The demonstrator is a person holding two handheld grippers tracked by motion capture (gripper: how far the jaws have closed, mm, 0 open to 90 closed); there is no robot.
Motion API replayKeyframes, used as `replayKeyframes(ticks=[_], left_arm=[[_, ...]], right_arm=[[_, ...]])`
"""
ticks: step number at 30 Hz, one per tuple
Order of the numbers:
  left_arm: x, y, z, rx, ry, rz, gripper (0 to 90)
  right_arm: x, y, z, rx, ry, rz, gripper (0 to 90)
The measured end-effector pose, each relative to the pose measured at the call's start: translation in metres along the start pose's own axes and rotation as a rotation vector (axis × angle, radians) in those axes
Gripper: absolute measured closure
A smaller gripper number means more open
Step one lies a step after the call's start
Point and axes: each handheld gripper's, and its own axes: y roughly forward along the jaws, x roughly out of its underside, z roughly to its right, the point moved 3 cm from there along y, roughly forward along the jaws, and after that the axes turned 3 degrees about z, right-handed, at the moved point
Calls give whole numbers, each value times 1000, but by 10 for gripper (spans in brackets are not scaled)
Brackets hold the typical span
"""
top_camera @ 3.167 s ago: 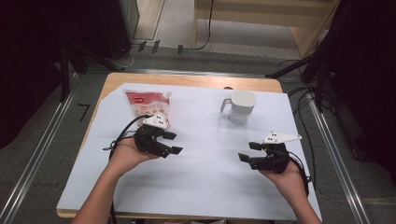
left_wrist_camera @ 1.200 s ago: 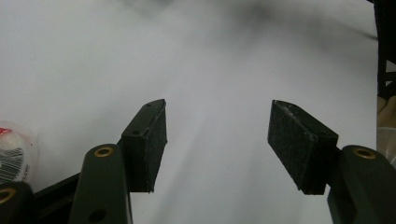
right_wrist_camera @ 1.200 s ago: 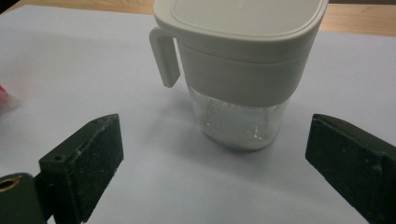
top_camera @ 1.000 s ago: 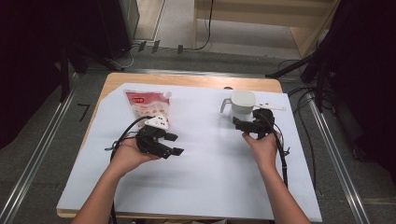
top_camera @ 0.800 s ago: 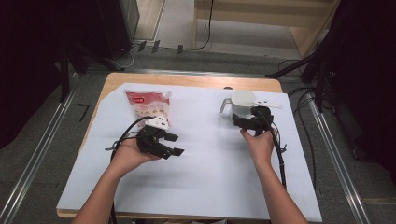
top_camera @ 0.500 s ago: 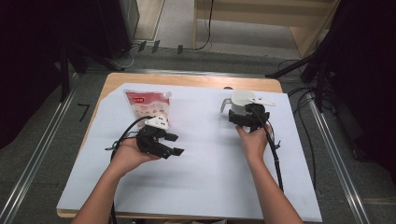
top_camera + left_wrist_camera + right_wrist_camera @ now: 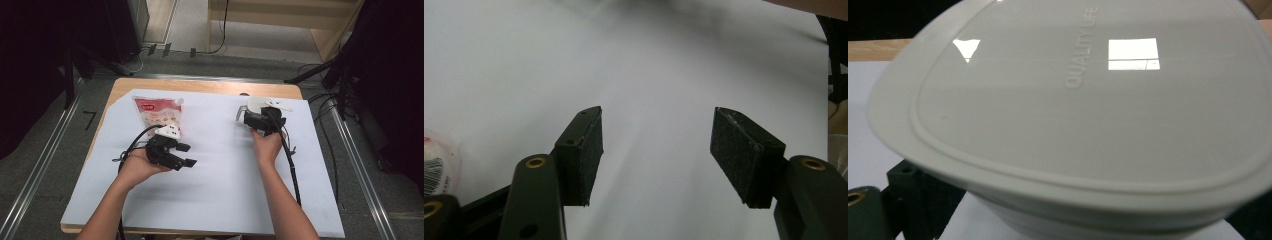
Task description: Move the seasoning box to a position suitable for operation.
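Note:
A white lidded jug point(image 7: 256, 106) with a side handle stands at the back right of the white sheet point(image 7: 220, 175). My right gripper point(image 7: 253, 119) is right up against it, one jaw on each side of its body under the lid point(image 7: 1088, 100), which reads "QUALITY LIFE". I cannot tell whether the pads press on it. My left gripper point(image 7: 186, 155) rests in the hand at the left middle of the sheet, open, with nothing between its pads point(image 7: 589, 150). A red and white snack bag point(image 7: 159, 115) lies just behind it, and its corner point(image 7: 436, 160) shows in the left gripper view.
The white sheet covers most of the wooden table point(image 7: 210, 86). A black cable point(image 7: 292, 165) trails from the right gripper along the forearm. Metal rails run on the floor at both sides of the table.
The right hand has slid left and slightly down, bringing its gripper against the jug's side. The left hand and the snack bag have not moved.

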Motion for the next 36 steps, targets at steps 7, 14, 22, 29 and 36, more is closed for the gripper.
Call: replayKeyframes(ticks=[7, 14, 22, 29, 36], left_arm=[[0, 0, 0, 7, -9, 6, 389], [0, 0, 0, 5, -10, 5, 390], [1, 0, 0, 2, -12, 5, 390], [2, -1, -1, 1, -15, 5, 389], [2, -1, -2, 3, -20, 6, 389]], right_arm=[[2, 6, 2, 14, 13, 19, 81], [0, 9, 1, 18, -40, 42, 103], [0, 8, 4, 0, -69, 41, 111], [-2, 5, 7, -5, -75, 32, 116], [-13, -12, 8, -48, -102, 48, 116]])
